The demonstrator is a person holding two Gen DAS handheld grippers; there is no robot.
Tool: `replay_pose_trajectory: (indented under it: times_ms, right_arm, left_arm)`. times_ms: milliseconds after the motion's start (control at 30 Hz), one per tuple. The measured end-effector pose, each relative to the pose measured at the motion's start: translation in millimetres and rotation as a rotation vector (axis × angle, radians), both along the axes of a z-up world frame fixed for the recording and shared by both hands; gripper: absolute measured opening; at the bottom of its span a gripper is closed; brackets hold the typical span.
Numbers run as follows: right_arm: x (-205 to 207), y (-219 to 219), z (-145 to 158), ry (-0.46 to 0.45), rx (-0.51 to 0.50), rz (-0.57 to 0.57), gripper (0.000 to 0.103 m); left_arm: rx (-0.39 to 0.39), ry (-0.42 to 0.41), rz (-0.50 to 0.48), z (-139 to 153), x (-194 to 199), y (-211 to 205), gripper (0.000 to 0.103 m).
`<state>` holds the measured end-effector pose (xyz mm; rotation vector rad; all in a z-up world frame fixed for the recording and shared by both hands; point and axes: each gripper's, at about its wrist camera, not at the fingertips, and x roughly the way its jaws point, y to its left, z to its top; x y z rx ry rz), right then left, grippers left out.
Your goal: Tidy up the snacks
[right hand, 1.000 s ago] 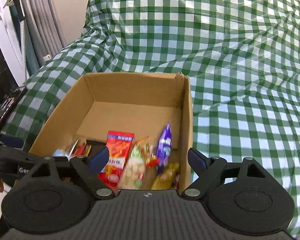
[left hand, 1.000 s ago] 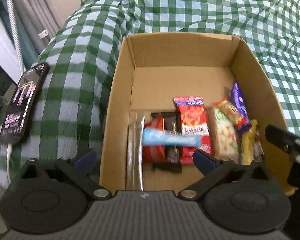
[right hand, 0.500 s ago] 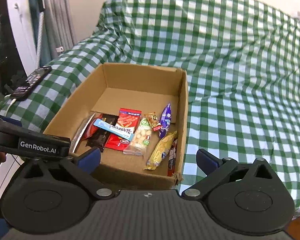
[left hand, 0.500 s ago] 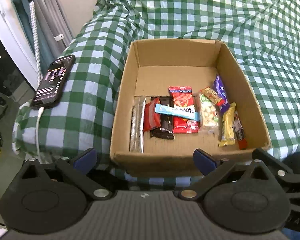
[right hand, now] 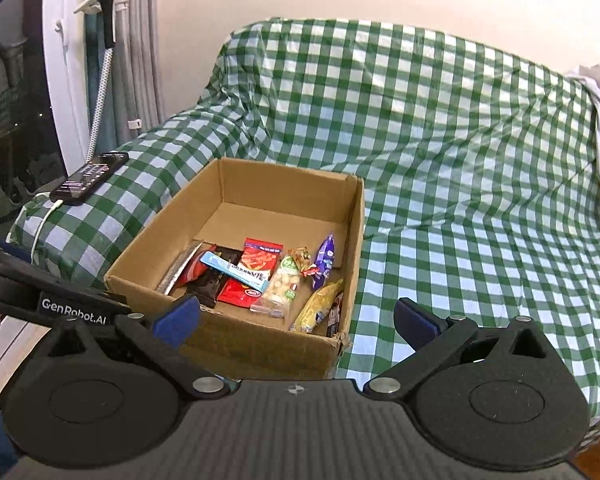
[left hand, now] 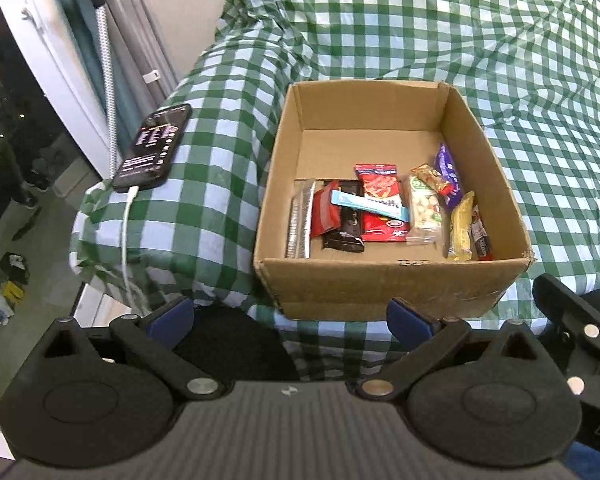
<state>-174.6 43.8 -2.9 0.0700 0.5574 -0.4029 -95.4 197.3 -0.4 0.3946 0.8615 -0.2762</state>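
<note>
A brown cardboard box (left hand: 380, 284) sits on the green checked cover, and several snacks lie in a row in its near half. A light blue bar (left hand: 370, 206) lies slantwise across a red packet (left hand: 380, 184) and a dark brown bar (left hand: 346, 232). Beside them are a silver bar (left hand: 300, 220), a packet of nuts (left hand: 424, 208), a purple packet (left hand: 448, 176) and a yellow packet (left hand: 460, 226). My left gripper (left hand: 289, 319) is open and empty in front of the box. My right gripper (right hand: 297, 317) is open and empty before the box's (right hand: 260, 348) near right corner.
A black phone (left hand: 154, 148) with a white cable lies on the covered armrest left of the box. Curtains and a window frame stand further left. The checked cover (right hand: 460, 200) spreads wide to the right of the box. The far half of the box floor is bare.
Both grippers have drawn back and up from over the box, so the whole box now shows. The light blue bar stays lying across the other snacks. The right jaws widened slightly.
</note>
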Motion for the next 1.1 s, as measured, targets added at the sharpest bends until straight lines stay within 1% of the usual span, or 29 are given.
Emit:
replay_pose_trajectory:
  times_ms: [167, 400, 1100]
  right_arm:
    - [-7, 6, 3, -0.021, -0.023, 0.012, 0.102]
    - [-12, 7, 5, -0.037, -0.031, 0.010, 0.102]
    - [-12, 9, 4, -0.037, -0.033, 0.004, 0.102]
  left_arm:
    - [0.012, -0.013, -0.013, 5, -7, 1, 0.103]
    - [-0.004, -0.022, -0.029, 9, -13, 4, 0.103]
    - [0.000, -0.039, -0.040, 11, -15, 3, 0.103]
